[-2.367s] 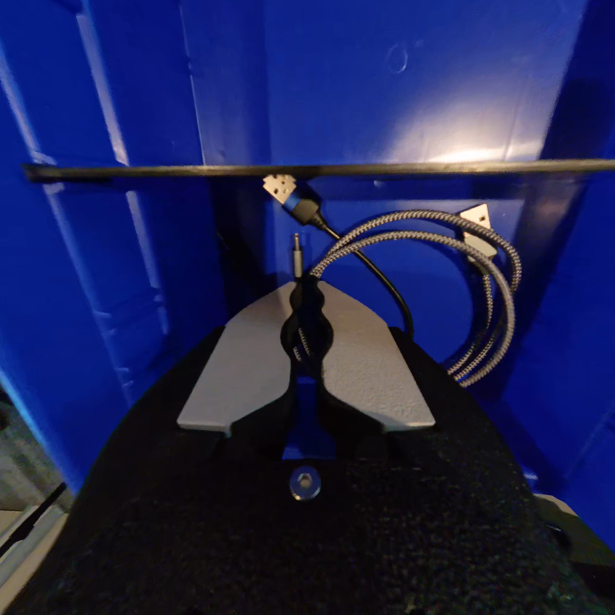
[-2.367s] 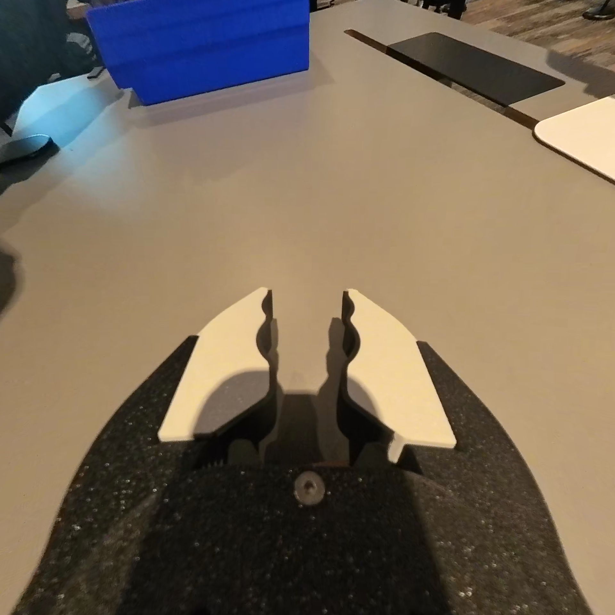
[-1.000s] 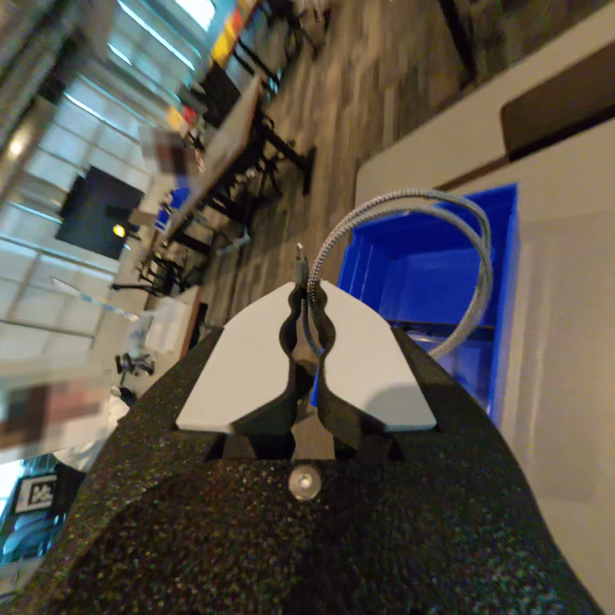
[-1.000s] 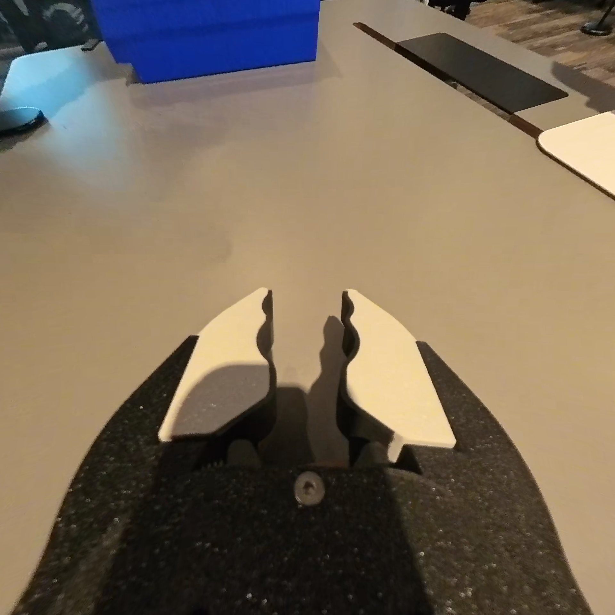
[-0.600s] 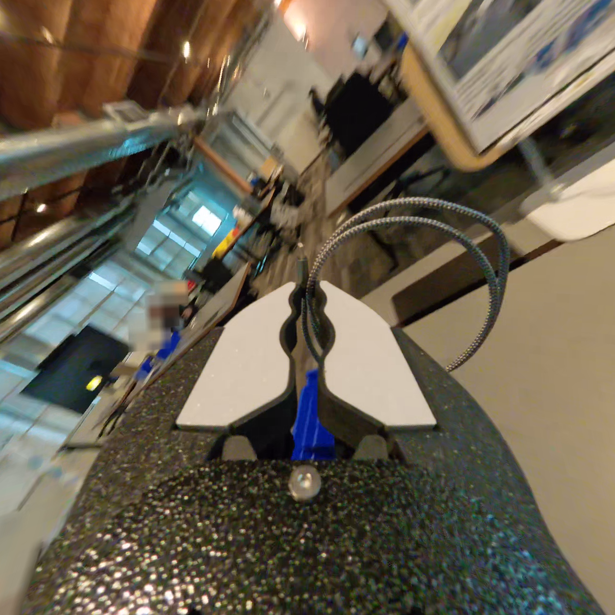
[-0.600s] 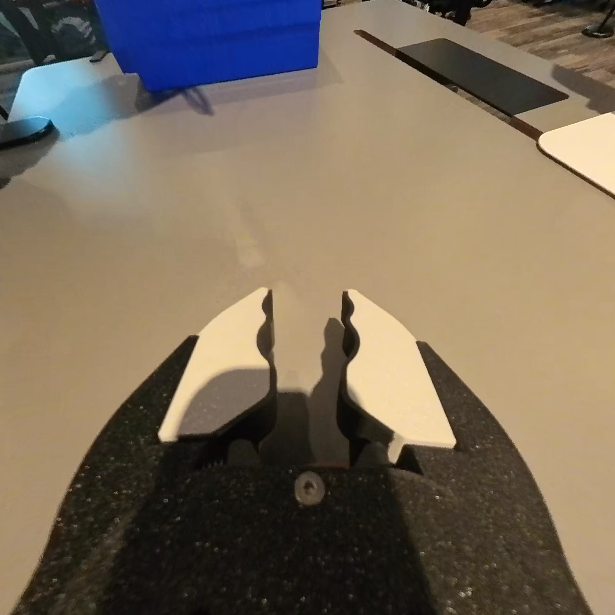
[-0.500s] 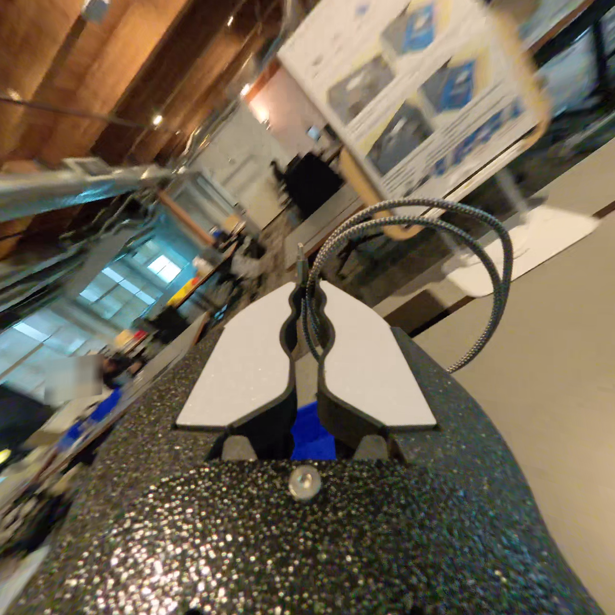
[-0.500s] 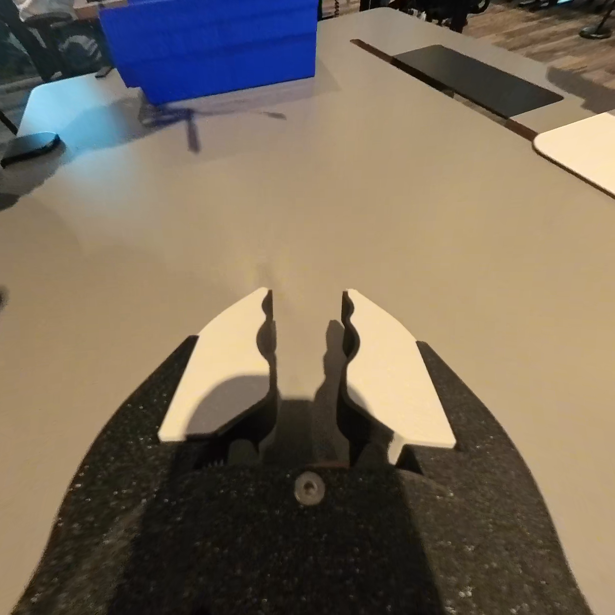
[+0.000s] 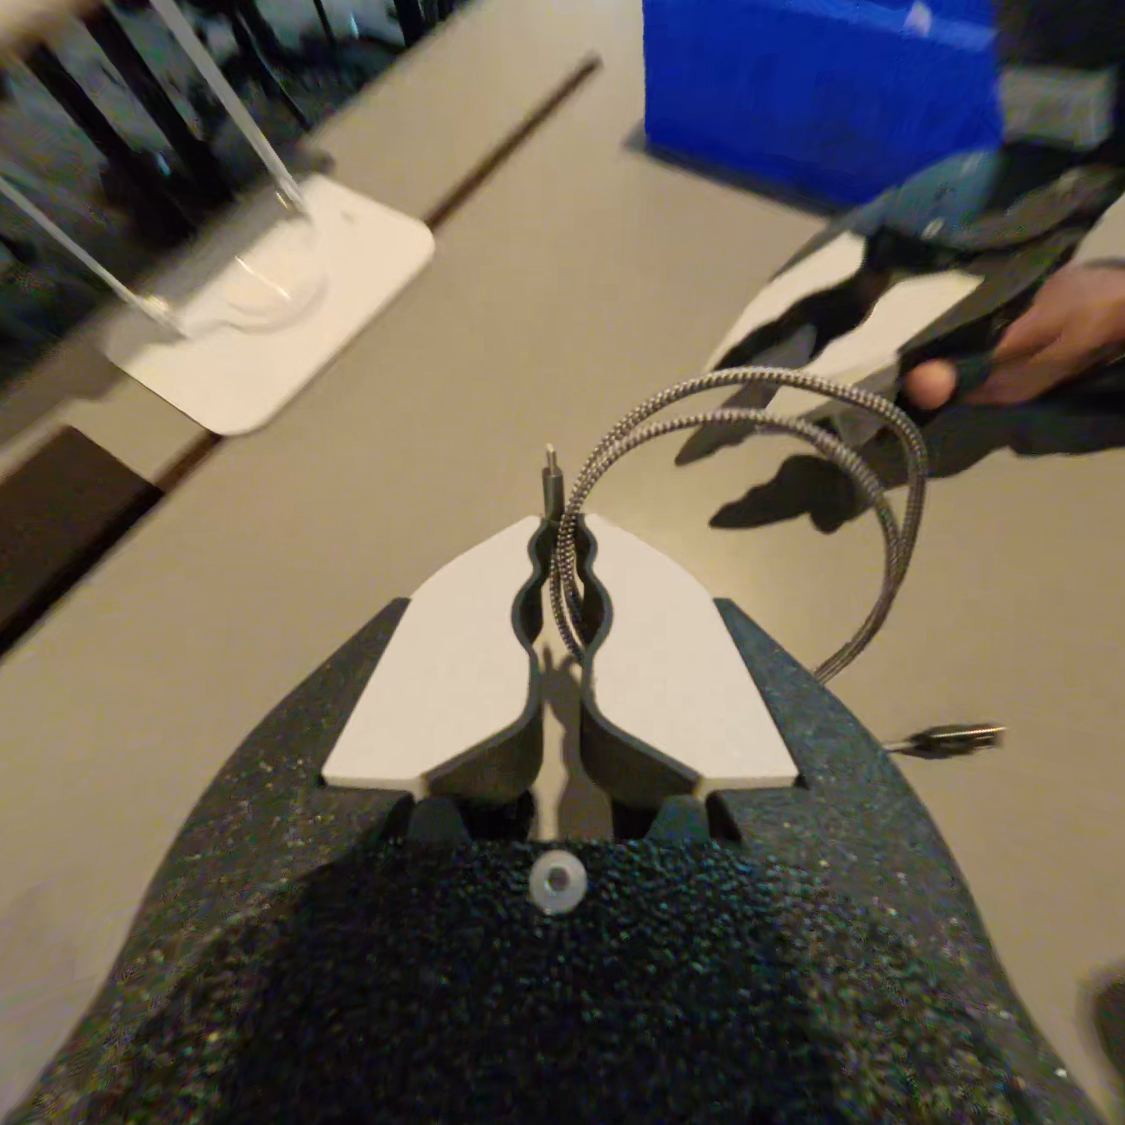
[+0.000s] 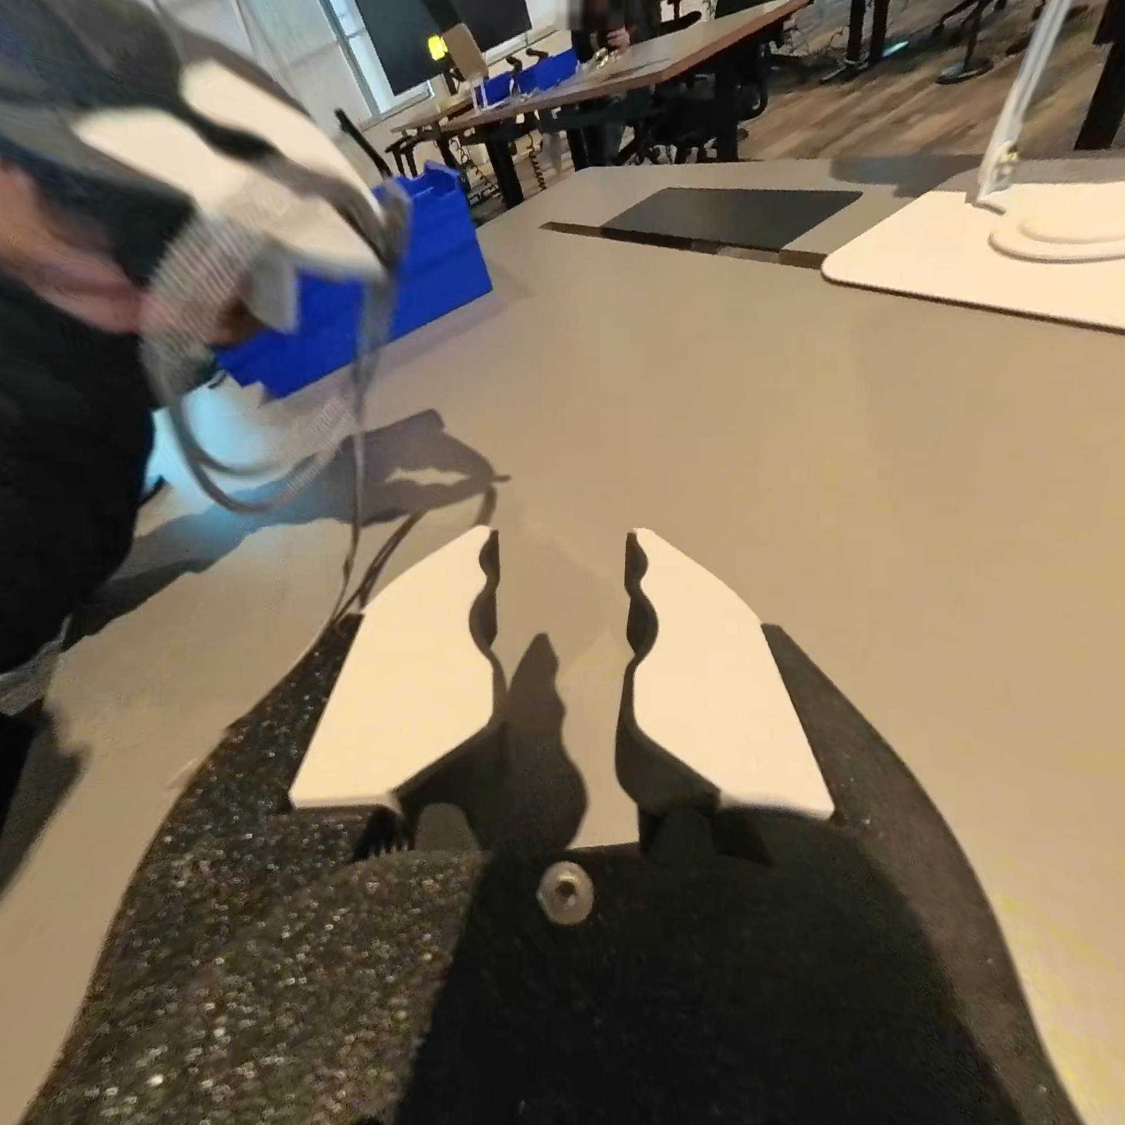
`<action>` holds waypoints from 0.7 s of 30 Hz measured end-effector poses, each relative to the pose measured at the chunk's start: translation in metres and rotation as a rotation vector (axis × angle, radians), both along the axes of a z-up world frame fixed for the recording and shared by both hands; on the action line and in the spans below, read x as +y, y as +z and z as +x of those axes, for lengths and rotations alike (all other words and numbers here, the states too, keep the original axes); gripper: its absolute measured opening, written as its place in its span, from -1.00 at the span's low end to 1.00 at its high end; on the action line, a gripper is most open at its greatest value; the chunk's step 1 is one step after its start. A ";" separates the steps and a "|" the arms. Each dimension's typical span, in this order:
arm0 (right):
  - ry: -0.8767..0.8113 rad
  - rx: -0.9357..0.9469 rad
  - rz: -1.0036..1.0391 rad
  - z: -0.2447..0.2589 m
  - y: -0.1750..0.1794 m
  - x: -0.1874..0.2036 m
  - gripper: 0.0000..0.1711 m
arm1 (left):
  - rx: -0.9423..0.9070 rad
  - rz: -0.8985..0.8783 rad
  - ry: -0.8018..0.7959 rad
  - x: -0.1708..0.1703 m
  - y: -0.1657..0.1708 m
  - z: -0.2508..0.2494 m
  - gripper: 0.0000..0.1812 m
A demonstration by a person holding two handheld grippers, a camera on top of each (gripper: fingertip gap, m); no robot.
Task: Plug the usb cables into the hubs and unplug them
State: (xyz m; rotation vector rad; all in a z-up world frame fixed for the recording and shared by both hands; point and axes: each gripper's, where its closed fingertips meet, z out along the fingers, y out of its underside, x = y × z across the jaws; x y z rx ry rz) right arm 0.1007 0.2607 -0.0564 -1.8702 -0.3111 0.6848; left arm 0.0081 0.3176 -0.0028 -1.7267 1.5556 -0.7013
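Observation:
My left gripper (image 9: 563, 520) is shut on a grey braided USB cable (image 9: 901, 487). The cable's small metal plug (image 9: 551, 481) sticks out past the fingertips, and the cable loops to the right. Its other plug (image 9: 943, 739) hangs at the right. My right gripper (image 10: 560, 536) is open and empty, low over the grey table (image 10: 791, 456). It also shows in the left wrist view (image 9: 749, 359), held by a hand (image 9: 1035, 347). The left gripper (image 10: 365, 243) shows blurred at the upper left of the right wrist view, with the cable (image 10: 359, 389) hanging from it. No hub is in view.
A blue bin (image 9: 816, 91) stands on the table behind the right gripper; it also shows in the right wrist view (image 10: 426, 262). A white base plate (image 9: 274, 304) with a clear stand sits at the left, and a black inset panel (image 10: 730, 216) lies farther back. The left gripper's tips are roughly 12 cm from the right gripper's. From the right gripper's tips to the white base plate (image 9: 274, 304) is close to 30 cm.
My left gripper has swung from pointing up at the room down to the table, still shut on the cable. My right gripper has tilted up, and the left gripper has come into its view.

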 end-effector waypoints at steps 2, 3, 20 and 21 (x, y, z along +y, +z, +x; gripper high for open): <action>0.005 -0.006 -0.012 -0.001 -0.002 0.000 -0.54 | 0.096 -0.035 -0.016 -0.005 -0.041 0.008 -0.93; 0.009 -0.015 -0.018 -0.002 -0.003 -0.001 -0.54 | 0.130 -0.045 -0.017 -0.007 -0.058 0.011 -0.93; 0.106 -0.492 0.042 -0.022 -0.031 -0.013 -0.50 | -0.095 -0.137 -0.040 -0.005 -0.067 0.018 -0.72; 0.125 -0.530 0.069 -0.025 -0.032 -0.014 -0.49 | -0.151 -0.170 -0.025 0.001 -0.061 0.012 -0.72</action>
